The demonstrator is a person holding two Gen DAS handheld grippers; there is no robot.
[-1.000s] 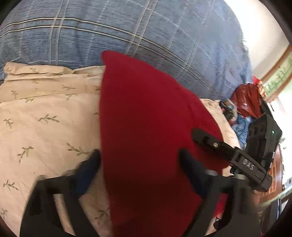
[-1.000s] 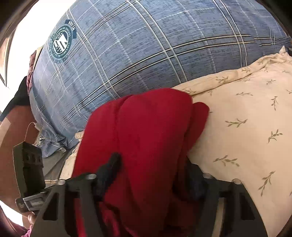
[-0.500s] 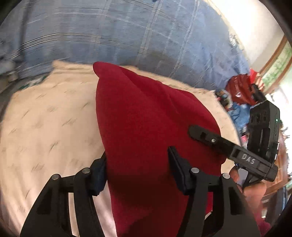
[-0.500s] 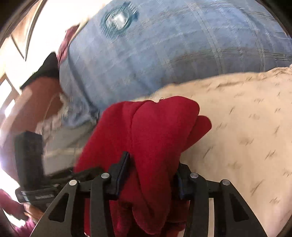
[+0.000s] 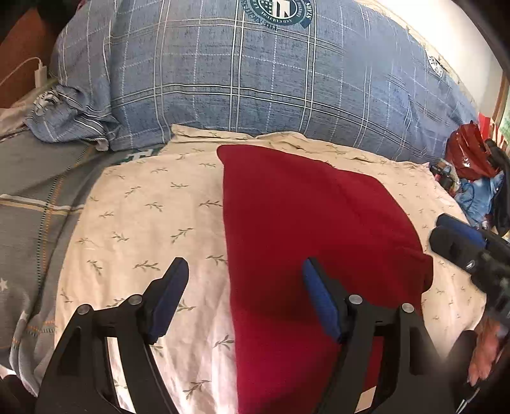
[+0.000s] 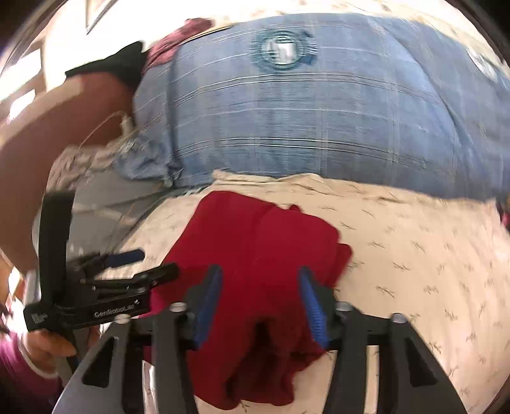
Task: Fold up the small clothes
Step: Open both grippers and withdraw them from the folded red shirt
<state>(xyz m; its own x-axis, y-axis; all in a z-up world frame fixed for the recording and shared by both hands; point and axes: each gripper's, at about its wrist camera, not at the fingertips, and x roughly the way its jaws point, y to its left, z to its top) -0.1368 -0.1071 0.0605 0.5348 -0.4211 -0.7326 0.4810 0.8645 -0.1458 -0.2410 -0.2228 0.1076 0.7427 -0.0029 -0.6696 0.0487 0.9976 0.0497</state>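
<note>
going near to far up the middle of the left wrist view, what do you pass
left gripper fingers, open → red garment lying flat → cream leaf-print sheet edge → blue plaid pillow → round crest on it

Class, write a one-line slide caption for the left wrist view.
Open left gripper above a folded red garment lying on a leaf-print cream cloth, blue plaid pillow behind.

Both wrist cams sit close above the bed, looking fwd & down along their fingers toward the blue plaid pillow. Left cam looks from the garment's left, right cam from its right, blurred. Shared: red garment, leaf-print sheet, pillow.
</note>
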